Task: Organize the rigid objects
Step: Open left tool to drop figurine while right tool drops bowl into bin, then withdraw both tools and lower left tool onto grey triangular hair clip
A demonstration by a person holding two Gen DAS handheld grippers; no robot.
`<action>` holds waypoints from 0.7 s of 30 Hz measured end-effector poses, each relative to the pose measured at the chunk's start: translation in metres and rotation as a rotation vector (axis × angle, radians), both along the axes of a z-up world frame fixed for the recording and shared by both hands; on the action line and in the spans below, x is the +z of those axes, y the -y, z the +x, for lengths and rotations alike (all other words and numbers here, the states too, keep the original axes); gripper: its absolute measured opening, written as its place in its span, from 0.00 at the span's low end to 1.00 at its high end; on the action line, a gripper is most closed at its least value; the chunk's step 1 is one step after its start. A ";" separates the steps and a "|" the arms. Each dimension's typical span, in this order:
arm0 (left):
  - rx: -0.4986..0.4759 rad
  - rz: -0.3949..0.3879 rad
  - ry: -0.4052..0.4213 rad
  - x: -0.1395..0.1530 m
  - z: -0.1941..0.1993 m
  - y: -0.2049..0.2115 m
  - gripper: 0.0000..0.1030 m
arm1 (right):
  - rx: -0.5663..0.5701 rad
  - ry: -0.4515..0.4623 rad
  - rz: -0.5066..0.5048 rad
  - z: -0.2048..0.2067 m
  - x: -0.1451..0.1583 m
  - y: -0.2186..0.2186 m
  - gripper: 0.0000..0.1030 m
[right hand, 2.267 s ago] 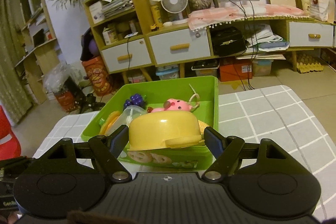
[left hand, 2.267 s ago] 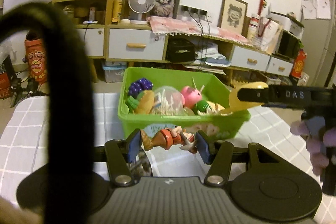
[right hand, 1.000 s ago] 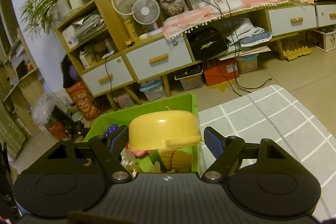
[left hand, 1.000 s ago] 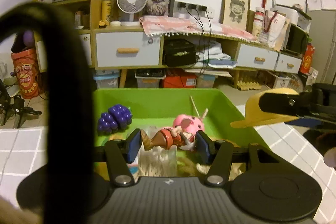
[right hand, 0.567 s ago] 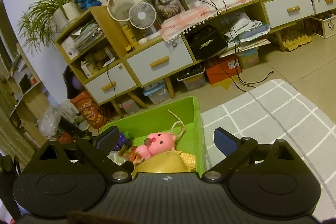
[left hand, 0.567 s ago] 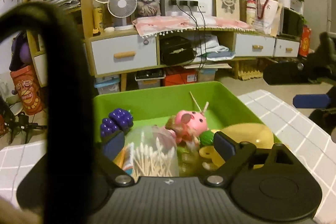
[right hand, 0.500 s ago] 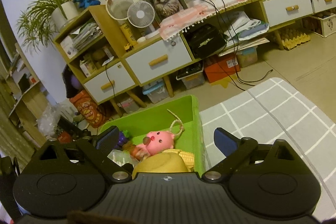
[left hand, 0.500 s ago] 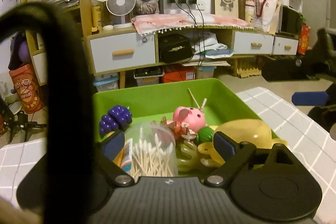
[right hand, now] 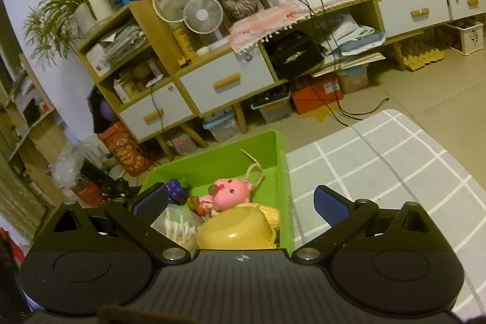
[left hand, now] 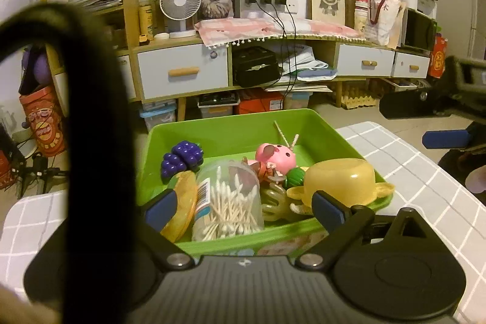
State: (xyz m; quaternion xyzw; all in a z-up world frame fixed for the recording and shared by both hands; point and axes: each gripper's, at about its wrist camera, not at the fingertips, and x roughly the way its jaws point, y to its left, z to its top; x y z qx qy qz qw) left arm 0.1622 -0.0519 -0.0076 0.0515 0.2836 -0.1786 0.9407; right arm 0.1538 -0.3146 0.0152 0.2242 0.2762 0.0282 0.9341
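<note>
A green bin [left hand: 231, 126] stands on the table, holding several toys. My left gripper [left hand: 244, 207] hovers over the bin's near edge; its jaws are opening and nothing is gripped between them. The small orange figurine [left hand: 264, 169] lies in the bin beside a pink pig toy [left hand: 276, 155]. An upturned yellow bowl [left hand: 340, 181] rests in the bin's right corner. My right gripper [right hand: 240, 203] hangs over the green bin [right hand: 281, 172], its jaws also opening, with the yellow bowl [right hand: 237, 230] lying loose below them. In the left wrist view the right gripper [left hand: 425, 123] is at the right edge.
Purple toy grapes [left hand: 182, 160] and a clear jar of cotton swabs [left hand: 227, 202] also lie in the bin. A grey checked tablecloth [left hand: 425, 187] spreads to the right. A black strap loop [left hand: 100, 111] blocks the left side of the left wrist view. Drawer cabinets [left hand: 182, 75] stand beyond the table.
Both grippers have opened. The left one let go of the orange figurine and the right one let go of the yellow bowl; both now lie in the bin.
</note>
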 end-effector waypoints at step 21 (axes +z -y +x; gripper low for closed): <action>0.026 0.064 -0.034 -0.007 -0.050 -0.055 0.73 | 0.072 -0.052 -0.062 -0.026 0.008 0.001 0.98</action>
